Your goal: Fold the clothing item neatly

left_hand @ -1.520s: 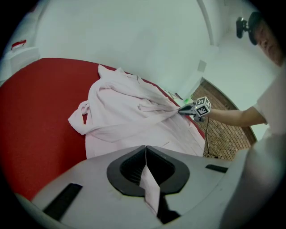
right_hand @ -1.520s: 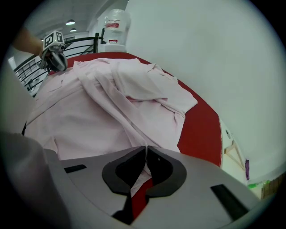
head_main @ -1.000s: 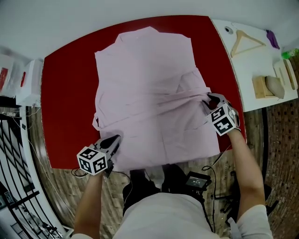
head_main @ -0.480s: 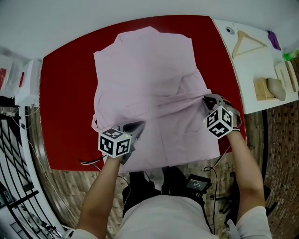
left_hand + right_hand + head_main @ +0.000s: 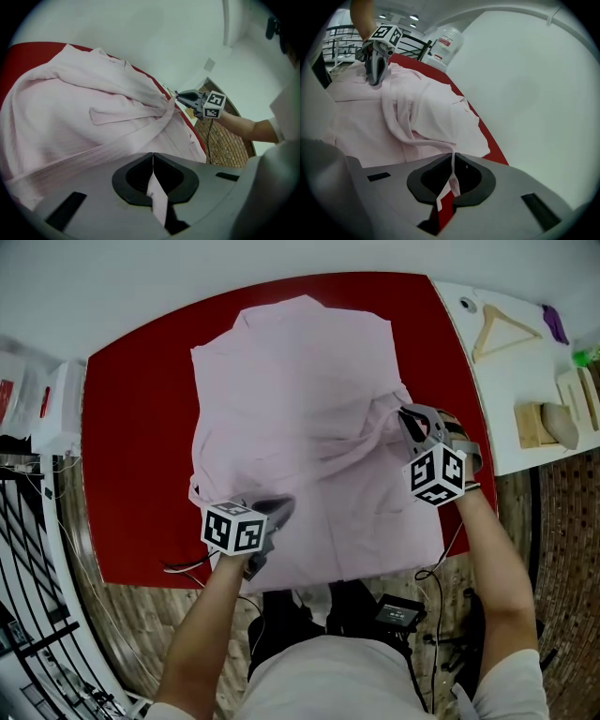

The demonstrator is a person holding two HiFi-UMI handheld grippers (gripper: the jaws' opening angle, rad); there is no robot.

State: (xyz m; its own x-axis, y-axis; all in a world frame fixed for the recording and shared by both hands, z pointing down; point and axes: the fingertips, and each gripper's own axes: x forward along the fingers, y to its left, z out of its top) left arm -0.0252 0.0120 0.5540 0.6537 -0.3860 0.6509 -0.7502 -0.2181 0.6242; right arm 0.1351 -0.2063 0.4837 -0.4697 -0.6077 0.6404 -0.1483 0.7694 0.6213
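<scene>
R claw (image 5: 407,420) just closed on pink shirt (image 5: 281,399), lifted edge inward; rumpled.

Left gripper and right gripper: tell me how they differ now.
The left gripper pinches the pink shirt at its near left part, the right gripper its right side, drawing up a ridge of cloth. The right jaws have just been closing on cloth; the left jaws are fully shut. Both hold the shirt.

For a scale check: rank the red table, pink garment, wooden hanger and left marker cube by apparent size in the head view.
Red table
Pink garment
Wooden hanger and left marker cube look alike; cube nearer, so unranked.
</scene>
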